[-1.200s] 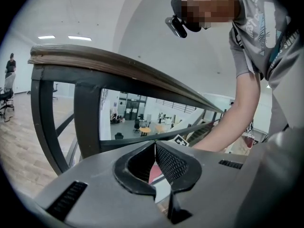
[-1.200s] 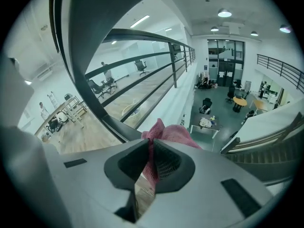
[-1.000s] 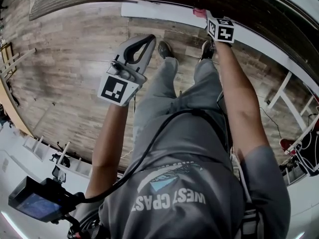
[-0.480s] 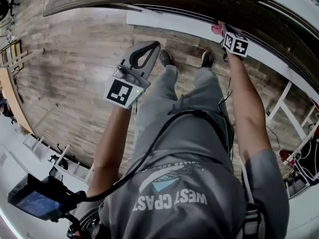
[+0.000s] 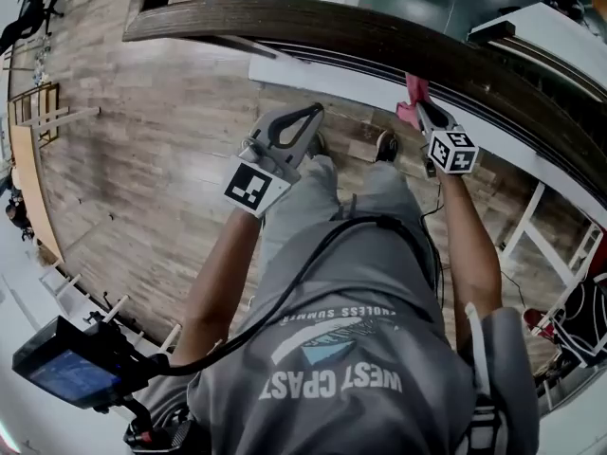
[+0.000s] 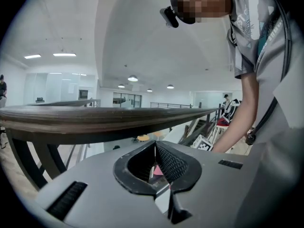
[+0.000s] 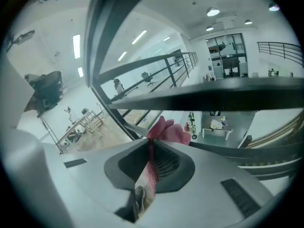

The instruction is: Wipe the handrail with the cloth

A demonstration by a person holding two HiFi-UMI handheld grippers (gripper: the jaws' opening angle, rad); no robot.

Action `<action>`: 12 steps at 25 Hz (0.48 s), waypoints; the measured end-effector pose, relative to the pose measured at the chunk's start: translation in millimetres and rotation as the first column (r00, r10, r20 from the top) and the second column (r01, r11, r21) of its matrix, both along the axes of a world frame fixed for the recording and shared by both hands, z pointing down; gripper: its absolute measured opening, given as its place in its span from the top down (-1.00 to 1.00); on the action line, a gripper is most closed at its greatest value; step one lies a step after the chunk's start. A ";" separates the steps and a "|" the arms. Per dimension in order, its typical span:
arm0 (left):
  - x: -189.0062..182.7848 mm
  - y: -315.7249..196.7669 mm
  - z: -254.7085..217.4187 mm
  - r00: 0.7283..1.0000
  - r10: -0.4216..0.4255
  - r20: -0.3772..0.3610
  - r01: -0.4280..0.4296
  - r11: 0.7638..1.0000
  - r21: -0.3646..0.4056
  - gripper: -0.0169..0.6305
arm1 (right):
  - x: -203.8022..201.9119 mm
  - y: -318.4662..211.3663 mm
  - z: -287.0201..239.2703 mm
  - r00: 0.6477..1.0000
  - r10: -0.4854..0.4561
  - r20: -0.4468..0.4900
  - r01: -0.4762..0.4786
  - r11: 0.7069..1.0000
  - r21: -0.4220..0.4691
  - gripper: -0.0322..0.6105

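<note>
The dark wooden handrail [image 5: 313,22] curves across the top of the head view. A pink cloth [image 5: 412,102] is bunched at the rail's near edge, with my right gripper [image 5: 418,104] shut on it. In the right gripper view the cloth [image 7: 168,131] sticks out past the shut gripper [image 7: 151,139], and the handrail [image 7: 213,96] crosses just above it; contact cannot be told. My left gripper [image 5: 302,121] hangs shut and empty over the floor, short of the rail. From the left gripper [image 6: 154,144] the handrail [image 6: 95,118] runs level ahead.
A white ledge [image 5: 322,72] runs under the rail. The wood floor [image 5: 142,159] spreads to the left. The person's shoe [image 5: 386,145] stands near the ledge. White balusters [image 5: 531,207] rise at the right. A black device [image 5: 66,373] and cable hang low left.
My right gripper has carried the cloth rightward along the rail. The left gripper has drifted slightly right. The head view has tilted, showing more of the handrail.
</note>
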State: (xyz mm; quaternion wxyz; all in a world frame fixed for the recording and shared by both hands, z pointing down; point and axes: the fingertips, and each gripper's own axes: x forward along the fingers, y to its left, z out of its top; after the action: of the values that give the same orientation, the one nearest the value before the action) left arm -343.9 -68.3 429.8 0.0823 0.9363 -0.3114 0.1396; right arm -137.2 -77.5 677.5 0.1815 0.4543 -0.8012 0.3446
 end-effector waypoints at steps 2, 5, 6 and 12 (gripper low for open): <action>6.9 -2.9 -7.7 1.000 0.009 -0.010 -0.009 1.000 0.016 0.93 | -5.8 7.3 -32.5 0.999 -0.033 0.022 0.032 0.998 0.054 0.82; 17.0 -2.1 -32.6 0.999 0.027 -0.025 -0.025 0.998 0.050 0.93 | -13.4 20.8 -105.3 0.995 -0.077 0.057 0.067 0.985 0.158 0.81; 19.6 -2.6 -40.7 0.999 0.031 -0.029 -0.029 0.998 0.060 0.93 | -16.4 24.9 -131.0 0.993 -0.093 0.066 0.078 0.978 0.192 0.82; 38.4 -16.2 -80.7 0.996 0.063 -0.058 -0.056 0.991 0.120 0.93 | -35.5 38.4 -274.3 0.979 -0.190 0.078 0.147 0.913 0.382 0.82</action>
State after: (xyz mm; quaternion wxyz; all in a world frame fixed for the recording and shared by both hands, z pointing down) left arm -305.5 -84.5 349.1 0.0319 0.9523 -0.2886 0.0944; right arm -172.7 -39.1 403.2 0.0748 0.3894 -0.8973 0.1940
